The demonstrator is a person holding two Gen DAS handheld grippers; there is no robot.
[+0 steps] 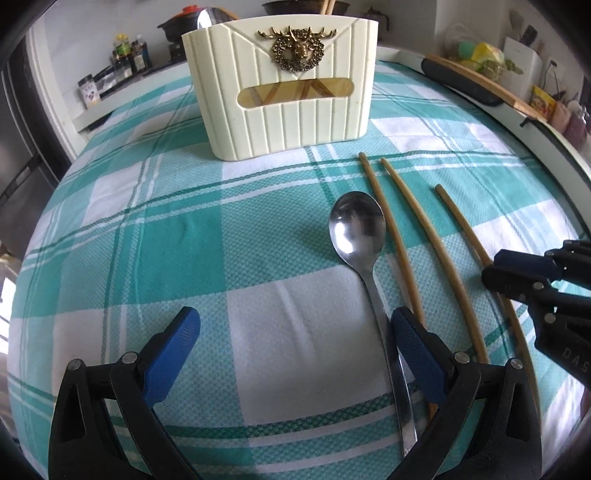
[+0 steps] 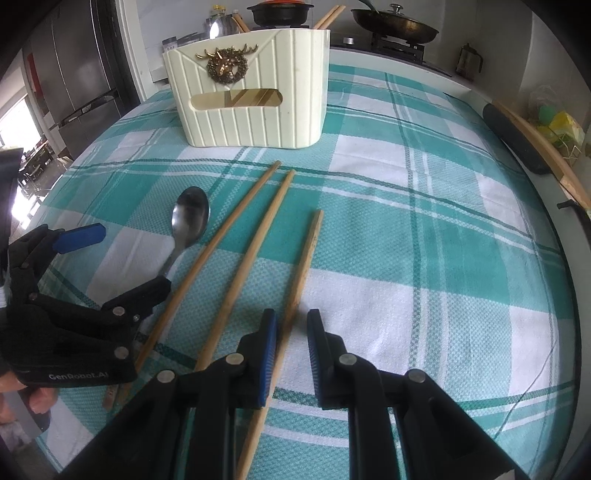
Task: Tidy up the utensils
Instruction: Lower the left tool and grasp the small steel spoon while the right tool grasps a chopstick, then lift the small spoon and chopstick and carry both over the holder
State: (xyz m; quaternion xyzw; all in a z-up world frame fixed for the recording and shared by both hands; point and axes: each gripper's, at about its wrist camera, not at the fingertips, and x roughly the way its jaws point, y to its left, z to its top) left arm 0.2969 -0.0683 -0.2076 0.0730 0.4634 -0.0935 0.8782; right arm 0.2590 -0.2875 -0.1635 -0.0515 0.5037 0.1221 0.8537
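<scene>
A cream utensil holder [image 1: 284, 88] with a brass deer emblem stands at the far side of the checked cloth; it also shows in the right wrist view [image 2: 251, 96]. A steel spoon [image 1: 356, 229] and three wooden chopsticks [image 1: 436, 258] lie in front of it. My left gripper [image 1: 295, 332] is open, its right finger beside the spoon handle. My right gripper [image 2: 291, 332] is open, its jaws close around the rightmost chopstick [image 2: 306, 258]. The spoon [image 2: 190, 218] and left gripper [image 2: 122, 258] show at left in the right wrist view. The right gripper [image 1: 517, 273] shows at right in the left wrist view.
The teal and white checked tablecloth [image 1: 147, 221] covers the table. A cutting board with a dark object [image 2: 528, 144] lies at the right edge. Pans and a pot [image 2: 395, 22] sit on a stove behind. Bottles [image 1: 129, 59] stand at back left.
</scene>
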